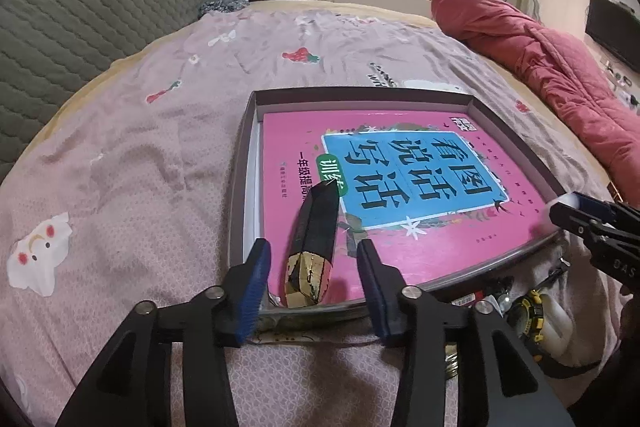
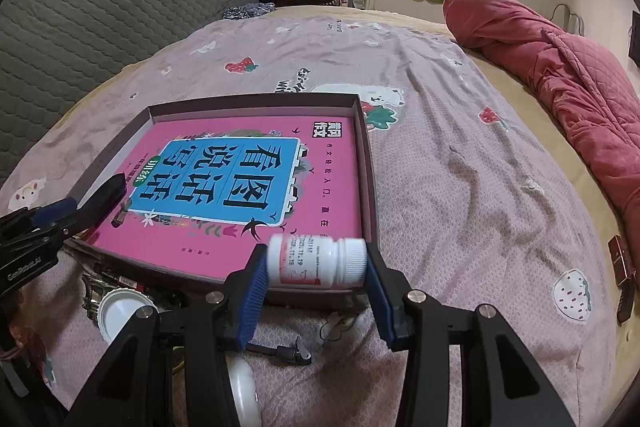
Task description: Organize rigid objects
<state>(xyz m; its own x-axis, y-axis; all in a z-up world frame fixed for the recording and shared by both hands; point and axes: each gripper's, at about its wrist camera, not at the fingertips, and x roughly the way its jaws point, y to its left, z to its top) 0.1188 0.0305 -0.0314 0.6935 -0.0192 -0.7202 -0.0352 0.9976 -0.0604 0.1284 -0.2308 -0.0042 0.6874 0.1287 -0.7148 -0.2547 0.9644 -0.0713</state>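
Observation:
A shallow grey box (image 1: 242,163) lies on the bed with a pink book (image 1: 452,243) inside; the box (image 2: 370,163) and the book (image 2: 332,183) also show in the right wrist view. A black and gold tube (image 1: 312,251) lies on the book near the box's front edge. My left gripper (image 1: 314,287) is open around the tube's near end, fingers apart from it. My right gripper (image 2: 316,263) is shut on a white pill bottle (image 2: 316,261), held sideways over the box's near right corner. The right gripper shows at the left wrist view's right edge (image 1: 568,205).
Small items lie on the sheet in front of the box: a yellow-black watch (image 1: 528,315), a white round lid (image 2: 120,311), a pen (image 2: 124,281), a black clip (image 2: 288,351). Dark small boxes (image 2: 622,263) lie at right. A red quilt (image 2: 560,67) lies along the far right.

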